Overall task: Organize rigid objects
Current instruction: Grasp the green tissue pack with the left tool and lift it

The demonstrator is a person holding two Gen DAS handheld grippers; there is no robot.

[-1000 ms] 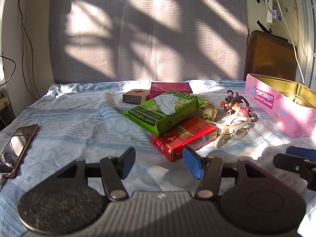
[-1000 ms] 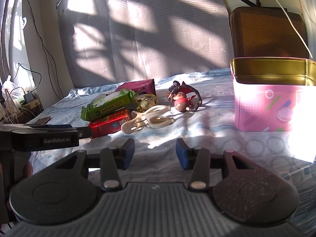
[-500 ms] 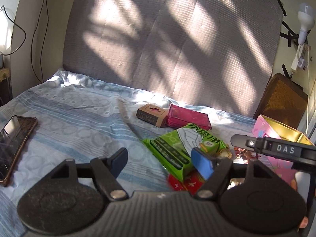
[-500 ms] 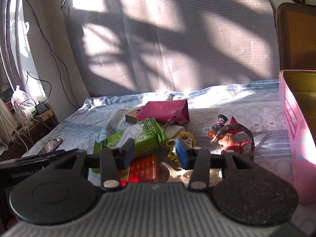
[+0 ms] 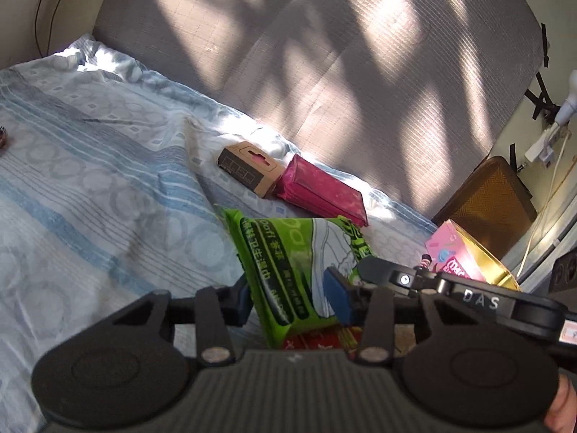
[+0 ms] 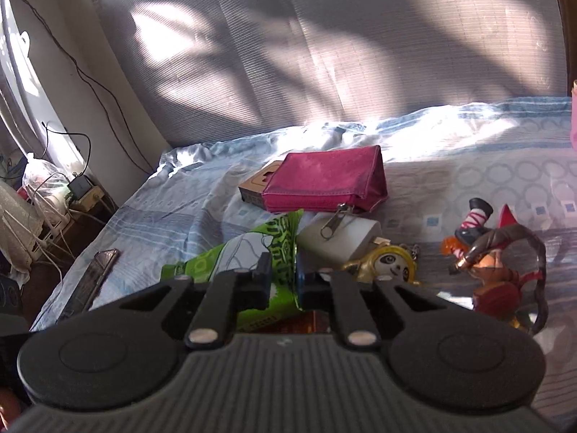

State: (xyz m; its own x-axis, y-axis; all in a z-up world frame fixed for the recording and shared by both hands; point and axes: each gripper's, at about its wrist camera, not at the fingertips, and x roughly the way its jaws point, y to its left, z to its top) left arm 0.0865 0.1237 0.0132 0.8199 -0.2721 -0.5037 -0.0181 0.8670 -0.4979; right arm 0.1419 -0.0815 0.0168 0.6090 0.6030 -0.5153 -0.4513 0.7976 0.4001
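Note:
A green wipes pack lies on a red box on the blue-patterned bedsheet. My left gripper straddles the pack's near end; its jaws are closing and both blue pads touch the pack's sides. My right gripper is closing too, its pads pinching the green pack's crimped end flap. In the left wrist view the right tool's black housing reaches in from the right to the pack's corner.
A magenta pouch and a small cardboard box lie behind the pack. A white charger, a panda keychain and a figurine sit to the right. A pink tin stands open at the far right. A phone lies left.
Both grippers came in over the pile to the green pack and their jaws narrowed onto it. The left view rolled; the right view swung left, away from the pink tin.

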